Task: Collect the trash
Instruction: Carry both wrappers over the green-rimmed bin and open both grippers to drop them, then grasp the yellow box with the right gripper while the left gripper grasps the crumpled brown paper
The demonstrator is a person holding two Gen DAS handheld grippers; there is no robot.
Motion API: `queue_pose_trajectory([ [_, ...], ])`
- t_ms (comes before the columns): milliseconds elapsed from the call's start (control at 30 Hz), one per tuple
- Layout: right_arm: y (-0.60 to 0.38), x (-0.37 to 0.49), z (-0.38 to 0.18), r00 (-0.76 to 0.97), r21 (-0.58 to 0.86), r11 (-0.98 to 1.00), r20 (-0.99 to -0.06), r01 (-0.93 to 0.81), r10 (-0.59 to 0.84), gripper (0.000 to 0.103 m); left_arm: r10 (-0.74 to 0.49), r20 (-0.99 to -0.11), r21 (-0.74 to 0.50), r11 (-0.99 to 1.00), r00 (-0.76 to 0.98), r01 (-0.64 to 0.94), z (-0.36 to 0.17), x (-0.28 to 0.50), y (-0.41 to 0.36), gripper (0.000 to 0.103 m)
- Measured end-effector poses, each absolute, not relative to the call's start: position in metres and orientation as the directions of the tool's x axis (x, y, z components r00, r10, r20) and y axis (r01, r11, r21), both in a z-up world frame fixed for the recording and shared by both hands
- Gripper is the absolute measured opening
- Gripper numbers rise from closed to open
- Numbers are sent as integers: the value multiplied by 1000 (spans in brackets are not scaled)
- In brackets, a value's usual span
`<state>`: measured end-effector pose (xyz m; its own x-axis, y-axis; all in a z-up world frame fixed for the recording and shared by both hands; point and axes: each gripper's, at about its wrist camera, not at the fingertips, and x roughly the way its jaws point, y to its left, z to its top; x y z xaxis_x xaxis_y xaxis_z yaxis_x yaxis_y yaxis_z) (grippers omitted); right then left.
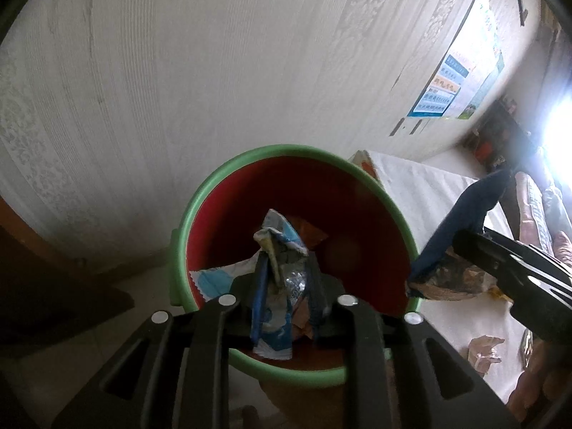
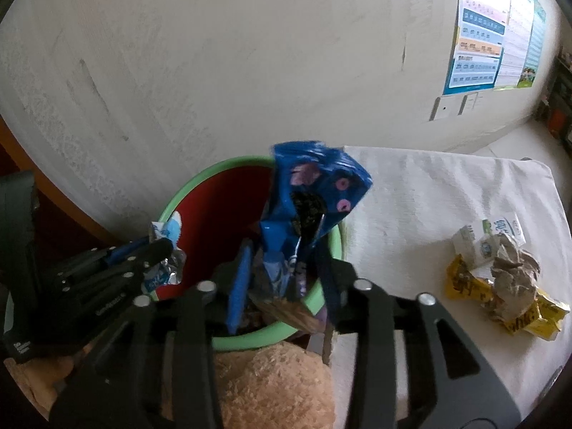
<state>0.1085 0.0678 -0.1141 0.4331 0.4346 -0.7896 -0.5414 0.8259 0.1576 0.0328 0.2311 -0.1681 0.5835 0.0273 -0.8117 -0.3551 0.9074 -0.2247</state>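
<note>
The left hand-held gripper (image 1: 284,282) hangs tilted steeply down over the mouth of the red bin (image 1: 361,168) with the green rim, a crumpled white-and-blue wrapper (image 1: 279,250) standing between its fingers. The jaws look slightly parted; whether the pads press the wrapper cannot be told for sure, though it has not dropped.

The right hand-held gripper (image 2: 282,279) is also pitched down, over the bin's near right edge, with a blue snack bag (image 2: 314,186) rising from between its fingers and leaning across the rim. Its jaws stand somewhat wider, and the grip looks loose.

The step in hand seems to be the drop: both pieces are over or at the bin and ready to be let go. The next move calls for opening both jaws fully, and the right one likely needs to shift further over the opening first so the bag falls inside.

Out to the right of that gripper, on the white-covered tabletop (image 2: 429,186), lie a yellow wrapper (image 2: 525,318), crumpled paper (image 2: 511,271) and a small carton (image 2: 479,246), well apart from the bin and yet to be collected.
</note>
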Motion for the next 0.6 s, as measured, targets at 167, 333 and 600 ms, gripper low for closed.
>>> queue_pose_trajectory([
  [167,68,107,-114,431,167,818,-782,-551,450,56,25,-811,-243,894,585,-376,-172,33,235,41],
  [333,59,105,-112,431,181,820,-778,-543,458,59,24,-812,-246,892,583,-379,-171,33,235,43],
  [600,-17,108,-113,473,189,887,-789,-421,393,65,35,-809,-227,902,587,-367,-168,33,227,60],
])
